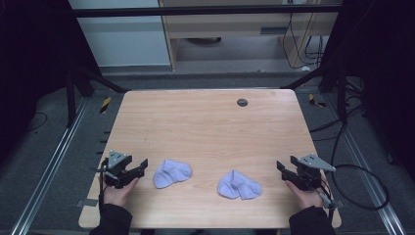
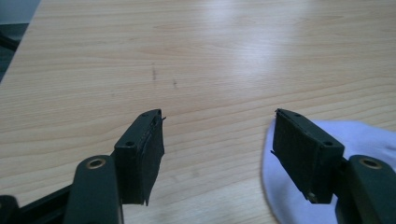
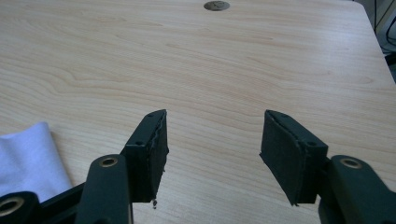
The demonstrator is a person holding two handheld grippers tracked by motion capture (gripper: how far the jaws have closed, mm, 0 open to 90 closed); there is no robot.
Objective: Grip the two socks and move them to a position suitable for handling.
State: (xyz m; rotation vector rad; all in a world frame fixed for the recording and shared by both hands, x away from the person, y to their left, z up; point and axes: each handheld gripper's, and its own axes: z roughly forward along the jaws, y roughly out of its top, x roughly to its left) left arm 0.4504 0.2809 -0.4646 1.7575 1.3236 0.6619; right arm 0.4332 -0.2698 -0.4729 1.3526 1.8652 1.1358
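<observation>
From the high view, a wooden table point(image 1: 205, 132) carries two pale lilac socks near its front edge: the left sock point(image 1: 172, 173) and the right sock point(image 1: 239, 185), lying apart from each other. The left gripper point(image 1: 142, 165) rests at the table's front left, held in the left hand point(image 1: 117, 192), its jaws spread and pointing toward the left sock, just beside it but not touching. The right gripper point(image 1: 282, 169) sits at the front right in the right hand point(image 1: 306, 196), jaws also spread, near the right sock with a gap between them. A small dark round disc point(image 1: 242, 102) is set in the table toward its far edge. In the left gripper view, the left gripper point(image 2: 218, 135) has its jaws wide apart with nothing between them; the left sock point(image 2: 359, 140) lies behind the right-hand jaw. In the right gripper view, the right gripper point(image 3: 214, 137) is likewise wide open over bare wood, the right sock point(image 3: 28, 158) lies at the lower left, and the disc point(image 3: 216, 5) shows at the top.
</observation>
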